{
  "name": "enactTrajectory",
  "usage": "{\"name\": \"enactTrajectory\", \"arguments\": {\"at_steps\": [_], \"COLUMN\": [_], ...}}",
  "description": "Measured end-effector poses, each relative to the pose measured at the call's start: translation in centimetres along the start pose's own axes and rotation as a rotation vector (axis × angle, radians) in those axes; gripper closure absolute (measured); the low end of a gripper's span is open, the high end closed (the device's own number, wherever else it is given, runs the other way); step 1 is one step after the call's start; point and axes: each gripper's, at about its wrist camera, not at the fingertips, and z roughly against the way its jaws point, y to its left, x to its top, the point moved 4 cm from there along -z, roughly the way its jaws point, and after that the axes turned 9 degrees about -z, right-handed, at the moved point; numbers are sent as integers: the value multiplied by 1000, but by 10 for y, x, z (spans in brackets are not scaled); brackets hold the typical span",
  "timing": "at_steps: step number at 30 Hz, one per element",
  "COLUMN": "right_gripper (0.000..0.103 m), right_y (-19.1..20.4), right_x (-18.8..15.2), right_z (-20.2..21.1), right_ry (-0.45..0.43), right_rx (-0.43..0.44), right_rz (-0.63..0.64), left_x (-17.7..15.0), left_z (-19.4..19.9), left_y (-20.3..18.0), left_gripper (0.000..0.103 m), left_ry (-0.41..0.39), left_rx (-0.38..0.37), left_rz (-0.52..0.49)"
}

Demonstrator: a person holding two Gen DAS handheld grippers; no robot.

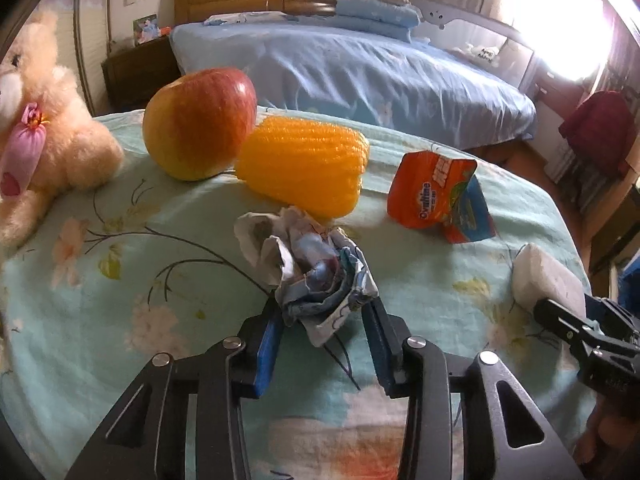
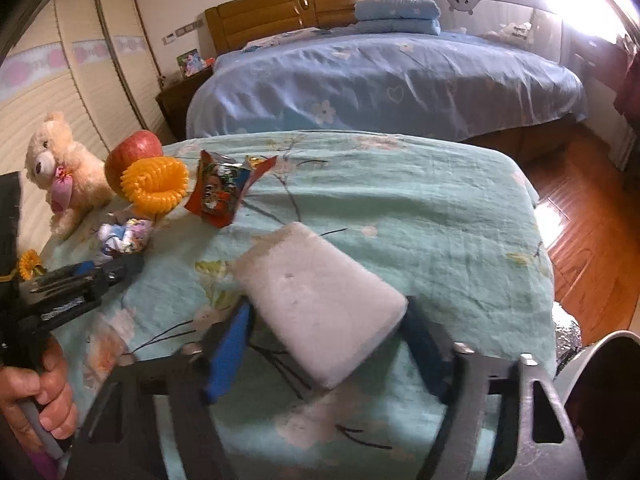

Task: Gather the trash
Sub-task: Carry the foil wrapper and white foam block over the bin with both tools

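**Both grippers down on the trash**

Left gripper (image 1: 324, 312) angled steeply down over the floral tablecloth (image 1: 120, 280), blue-padded fingers (image 1: 266, 344) set either side of a crumpled paper wad (image 1: 308, 268). Narrowed to a partial opening, both pads against the near end of the wad and seeming to pinch it. Wad resting on the cloth, near centre, just in front of the yellow plastic corn (image 1: 304, 164). Seen from the right wrist camera, gripped from below by a bare hand (image 2: 38, 404) at the near left edge.

Right gripper (image 2: 328, 320) likewise tilted down, fingers spread fairly wide around a white foam block (image 2: 320, 300). Block lying at an angle on the cloth, near right of the table; right finger against its corner, left finger (image 2: 228, 348) close by its side, firm contact there not certain through the blur.

Between the two pieces, farther back: an orange and blue snack wrapper (image 1: 436, 196), torn open, printed "Ovaltine" in white on blue; other lettering on it too small to read.

Far left: a red-yellow apple (image 1: 200, 124) touching the corn, and a cream teddy bear (image 1: 48, 128) with a pink bow. Beyond the table, a bed (image 1: 360, 68) in blue sheets. White bin rim (image 2: 592, 356) at the near right corner.
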Motion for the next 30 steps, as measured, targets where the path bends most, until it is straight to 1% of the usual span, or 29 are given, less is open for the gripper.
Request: {"name": "enactTrajectory", "arguments": {"at_steps": [1,2,6,12,17,21,30], "right_gripper": [36,37,40,40,40,40,40], "right_y": [1,2,3,7,7,0,-22], "right_x": [-1,-1,-5,-14,-25,-33,-46], "right_z": [0,1,5,18,32,46,74], "right_ry": [-4,-5,-12,-22,-31,-50,-94], "right_rx": [-7,-12,1,24,35,37,14], "right_rz": [6,9,-7,-31,-57,-93,-161], "left_x": [1,1,-4,-17,-29,-37,-50], "left_z": [1,2,8,27,45,56,80], "left_y": [0,0,0,-12,-34,-57,-93], "left_gripper": [75,77,81,82,82,82,82], "left_ry": [-5,-9,-20,-36,-48,-54,-67], "left_rx": [-8,-10,-17,-47,-85,-110,-158], "left_rz": [1,-1,-9,-30,-69,-122,-195]}}
